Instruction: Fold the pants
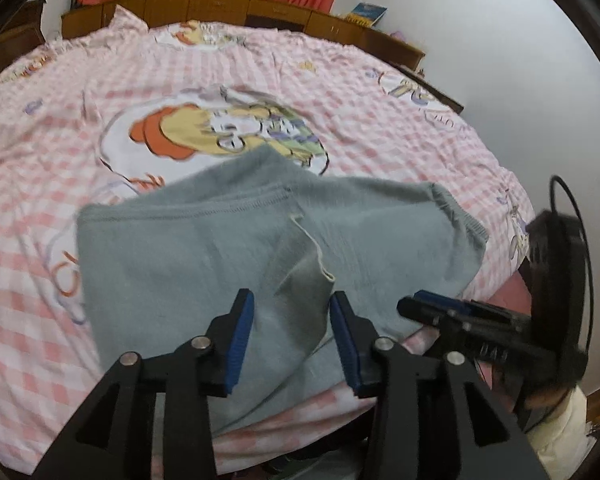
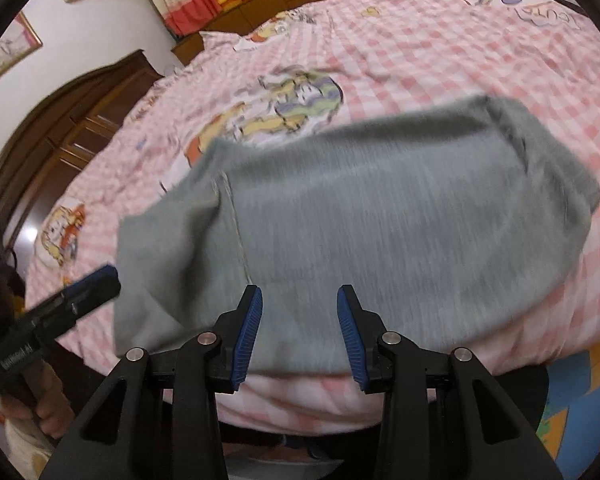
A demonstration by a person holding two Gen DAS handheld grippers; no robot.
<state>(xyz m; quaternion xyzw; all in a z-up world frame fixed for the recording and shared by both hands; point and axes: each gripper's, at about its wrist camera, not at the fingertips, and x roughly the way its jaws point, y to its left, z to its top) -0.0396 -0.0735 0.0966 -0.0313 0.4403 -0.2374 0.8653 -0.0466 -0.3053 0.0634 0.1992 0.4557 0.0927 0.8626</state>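
Observation:
The grey pants (image 1: 220, 248) lie folded in a loose pile on the pink checked bed cover (image 1: 60, 128), near the bed's front edge, with a white drawstring (image 1: 312, 244) on top. My left gripper (image 1: 292, 304) is open and empty just above the near edge of the pants. My right gripper (image 1: 432, 304) shows at the right of this view, over the pants' right edge. In the right wrist view the pants (image 2: 380, 208) are blurred; my right gripper (image 2: 300, 296) is open and empty above their near edge. My left gripper (image 2: 100, 276) shows at the left.
A wooden headboard shelf (image 1: 228, 8) with a book (image 1: 366, 12) runs along the far side of the bed. A dark wooden wardrobe (image 2: 60, 128) stands left of the bed. The white wall (image 1: 520, 80) is to the right.

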